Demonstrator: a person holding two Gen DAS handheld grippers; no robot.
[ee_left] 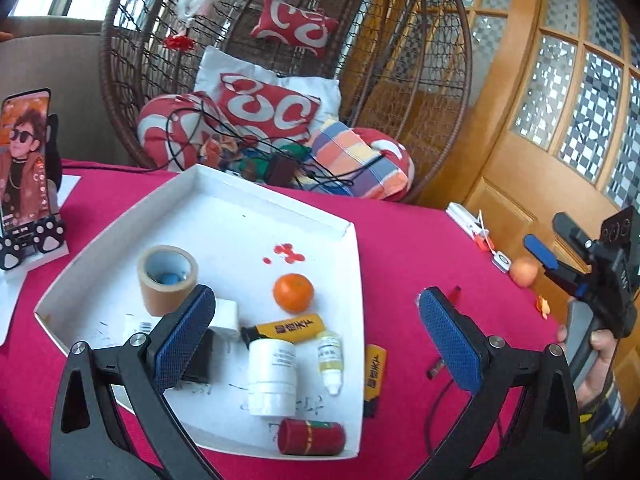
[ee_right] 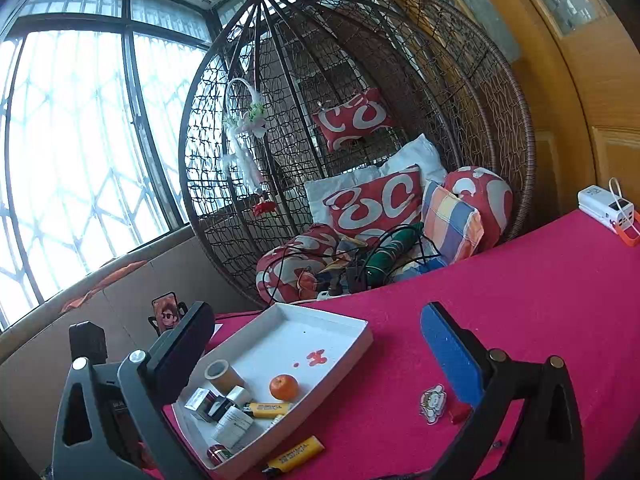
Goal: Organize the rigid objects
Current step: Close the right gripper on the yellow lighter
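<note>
A white tray [ee_left: 352, 264] on the pink tablecloth [ee_left: 400, 240] holds a tangerine [ee_left: 293, 293], tape roll [ee_left: 167, 285] and bottles; a yellow lighter [ee_left: 375, 376] lies just outside. Left gripper [ee_left: 316, 340] and right gripper [ee_right: 320, 352] gape wide, holding nothing.

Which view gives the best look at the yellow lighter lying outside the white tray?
The right wrist view: the yellow lighter lies whole beside the white tray. In the left wrist view it is foreshortened against the tray wall.

both grippers share a black frame with silver screws at the joints and blue mesh-textured pads. the left gripper [ee_left: 316, 336] shows this up close; the right gripper [ee_left: 544, 256] has a grey handle, held by a hand [ee_left: 596, 364] in a striped sleeve [ee_left: 600, 420].
</note>
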